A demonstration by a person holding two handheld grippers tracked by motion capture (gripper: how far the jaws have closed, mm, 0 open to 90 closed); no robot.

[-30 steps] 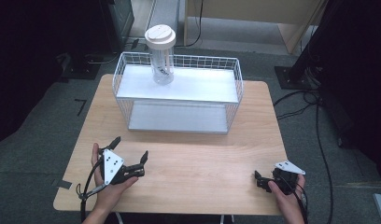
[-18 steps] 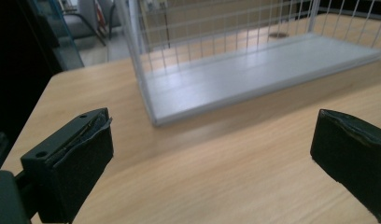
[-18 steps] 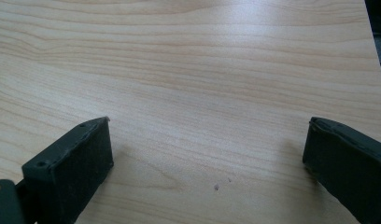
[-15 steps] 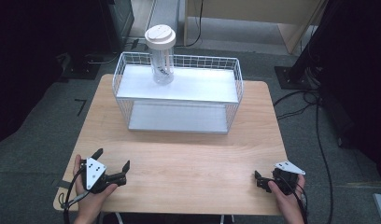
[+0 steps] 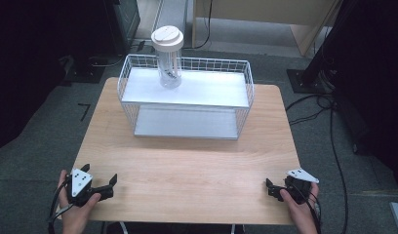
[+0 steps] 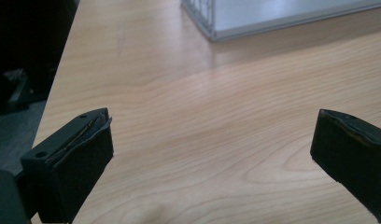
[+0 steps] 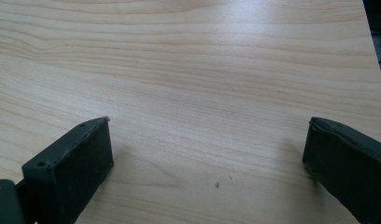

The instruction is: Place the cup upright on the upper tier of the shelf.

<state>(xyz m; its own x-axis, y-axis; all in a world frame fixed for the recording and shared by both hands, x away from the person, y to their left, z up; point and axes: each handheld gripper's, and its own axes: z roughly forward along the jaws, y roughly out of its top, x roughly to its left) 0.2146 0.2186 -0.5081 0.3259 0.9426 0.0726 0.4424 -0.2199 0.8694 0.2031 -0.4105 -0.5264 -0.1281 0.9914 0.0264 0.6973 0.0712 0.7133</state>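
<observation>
A clear cup with a white lid (image 5: 168,57) stands upright at the back left of a white wire basket's (image 5: 246,92) upper shelf. My left gripper (image 5: 99,174) rests near the table's front left corner, held by a hand, its jaws wide apart with nothing between them. In the left gripper view the left gripper (image 6: 212,149) points over bare wood toward the basket's lower shelf (image 6: 282,16). My right gripper (image 5: 270,187) sits at the front right edge, also in a hand. In the right gripper view the right gripper (image 7: 207,154) stands open over bare table.
The wooden table (image 5: 187,165) runs from the basket to the front edge. Cables (image 5: 333,146) lie on the grey floor to the right. A dark stand base (image 5: 304,78) and furniture sit behind the table.
My left gripper has drawn back and to the left, toward the front left corner of the table. The right gripper has stayed where it was.
</observation>
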